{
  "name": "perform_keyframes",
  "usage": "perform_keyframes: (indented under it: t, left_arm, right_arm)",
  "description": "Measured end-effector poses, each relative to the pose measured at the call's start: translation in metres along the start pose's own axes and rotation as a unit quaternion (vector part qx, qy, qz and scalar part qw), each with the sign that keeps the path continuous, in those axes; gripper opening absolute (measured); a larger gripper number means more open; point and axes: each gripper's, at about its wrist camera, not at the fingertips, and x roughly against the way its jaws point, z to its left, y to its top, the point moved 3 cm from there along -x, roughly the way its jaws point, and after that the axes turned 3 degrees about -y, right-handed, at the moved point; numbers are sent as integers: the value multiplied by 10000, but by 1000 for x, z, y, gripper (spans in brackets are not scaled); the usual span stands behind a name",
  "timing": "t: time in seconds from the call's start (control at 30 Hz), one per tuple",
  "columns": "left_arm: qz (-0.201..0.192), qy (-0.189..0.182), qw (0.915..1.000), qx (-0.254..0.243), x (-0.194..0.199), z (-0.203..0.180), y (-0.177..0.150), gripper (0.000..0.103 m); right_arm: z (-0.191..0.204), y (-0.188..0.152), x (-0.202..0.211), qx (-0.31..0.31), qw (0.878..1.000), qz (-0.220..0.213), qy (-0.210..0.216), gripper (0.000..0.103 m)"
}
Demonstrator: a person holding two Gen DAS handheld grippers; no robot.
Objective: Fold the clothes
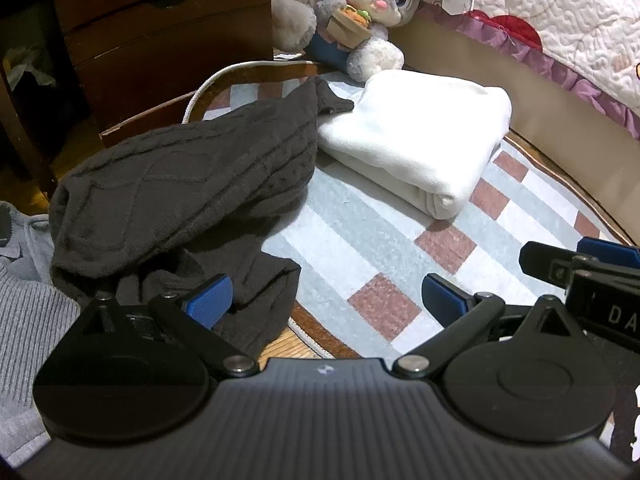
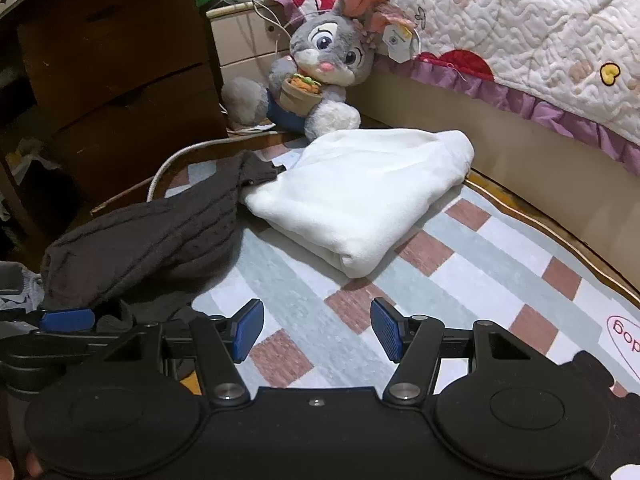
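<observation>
A dark brown cable-knit sweater [image 1: 180, 184] lies crumpled on the left of a checked rug [image 1: 352, 236]; one sleeve end touches a folded white garment [image 1: 416, 132]. My left gripper [image 1: 326, 298] is open, its left fingertip resting over the sweater's near edge. In the right wrist view the sweater [image 2: 152, 236] is at left and the white garment [image 2: 360, 196] ahead. My right gripper [image 2: 316, 332] is open and empty above the rug [image 2: 460, 280], just right of the sweater. The right gripper's fingers show at the left wrist view's right edge [image 1: 580, 260].
A grey ribbed garment [image 1: 28, 312] lies at far left. A plush rabbit [image 2: 324, 68] sits behind the white garment. A dark wooden drawer unit [image 1: 160, 32] stands at back left, a bed with a quilted cover [image 2: 540, 40] at right. A white cable [image 1: 200, 92] runs along the rug's edge.
</observation>
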Motion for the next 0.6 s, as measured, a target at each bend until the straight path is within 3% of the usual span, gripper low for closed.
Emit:
perform_keyframes:
  t: [0.6]
  left_arm:
    - [79, 37, 10000, -45, -8, 8, -1, 103]
  right_arm:
    - [3, 1, 0, 16, 9997, 199, -102, 65]
